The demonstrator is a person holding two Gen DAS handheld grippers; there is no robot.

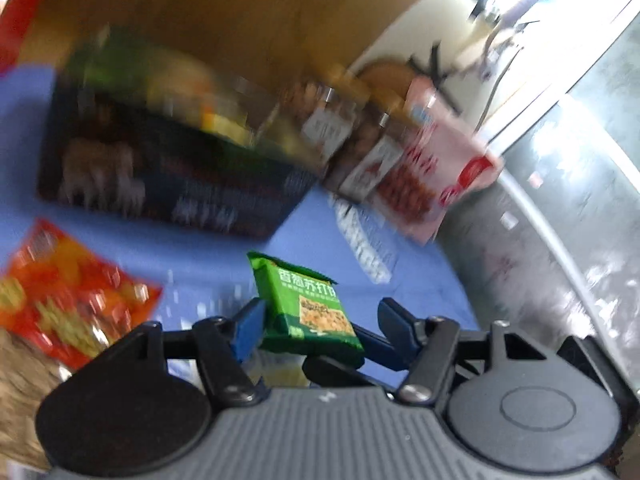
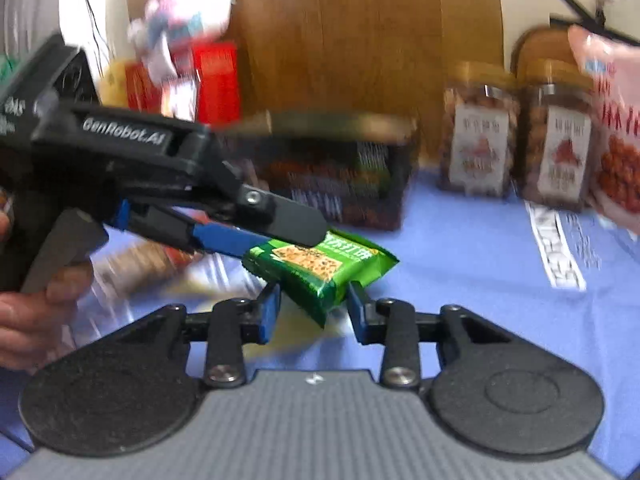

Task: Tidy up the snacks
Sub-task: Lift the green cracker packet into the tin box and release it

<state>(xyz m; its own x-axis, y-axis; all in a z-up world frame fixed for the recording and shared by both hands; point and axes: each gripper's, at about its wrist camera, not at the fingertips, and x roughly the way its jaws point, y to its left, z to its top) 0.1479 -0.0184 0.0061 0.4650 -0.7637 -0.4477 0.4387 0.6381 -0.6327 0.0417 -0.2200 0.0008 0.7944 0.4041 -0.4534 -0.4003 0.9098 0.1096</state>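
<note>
Fingers (image 2: 270, 312) of both grippers at the green cracker packet (image 2: 320, 266), "GenRobot.AI" housing (image 2: 124, 136)

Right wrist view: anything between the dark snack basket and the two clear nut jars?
Nothing. Between the dark snack basket and the two clear nut jars, only bare blue tablecloth shows in the right wrist view.

Bare blue tablecloth (image 2: 460, 264) ahead; dark box (image 2: 340, 172) and seemingly two jars (image 2: 476, 140) block beyond.

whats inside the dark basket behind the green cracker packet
The dark basket holds a blurred heap of snack packs, green and yellow ones showing on top in the left wrist view. Its front wall hides everything lower, and blur prevents naming any of them.
</note>
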